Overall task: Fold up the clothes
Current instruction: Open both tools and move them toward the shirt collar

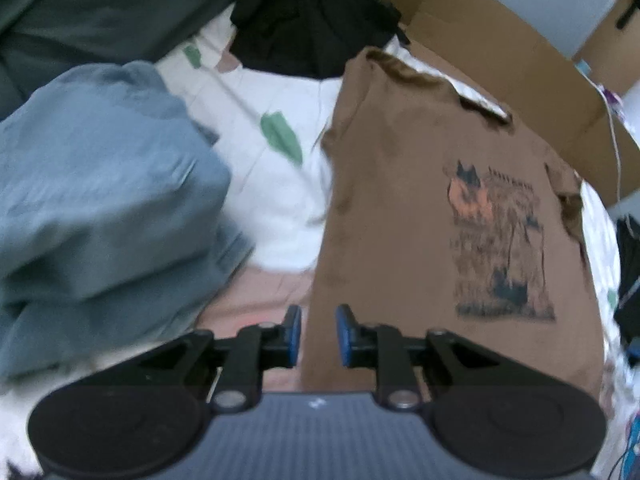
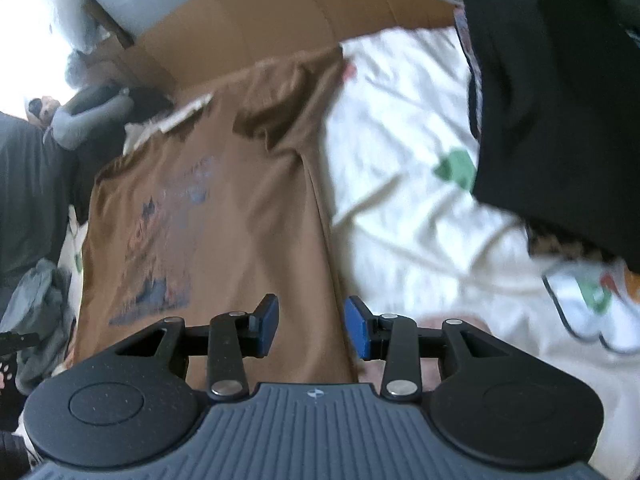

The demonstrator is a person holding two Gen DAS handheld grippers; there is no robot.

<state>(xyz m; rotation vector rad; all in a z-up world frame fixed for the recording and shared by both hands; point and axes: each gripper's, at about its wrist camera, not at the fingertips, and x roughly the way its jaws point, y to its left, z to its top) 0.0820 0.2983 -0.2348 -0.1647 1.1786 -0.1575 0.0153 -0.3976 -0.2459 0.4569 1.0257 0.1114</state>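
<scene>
A brown T-shirt [image 1: 420, 200] with a dark and orange print lies spread flat, print up, on a white bedsheet [image 1: 272, 184]. It also shows in the right wrist view [image 2: 240, 208]. My left gripper [image 1: 318, 336] is open and empty, just above the shirt's left bottom edge. My right gripper [image 2: 312, 324] is open and empty, over the shirt's right bottom edge. One sleeve [image 2: 280, 96] is creased near the top.
A folded blue garment [image 1: 100, 200] lies left of the shirt. A black garment [image 1: 308, 20] sits at the back, and it also shows in the right wrist view [image 2: 560, 112]. Flattened cardboard [image 1: 500, 52] lines the far side. Grey clothes [image 2: 36, 300] lie at left.
</scene>
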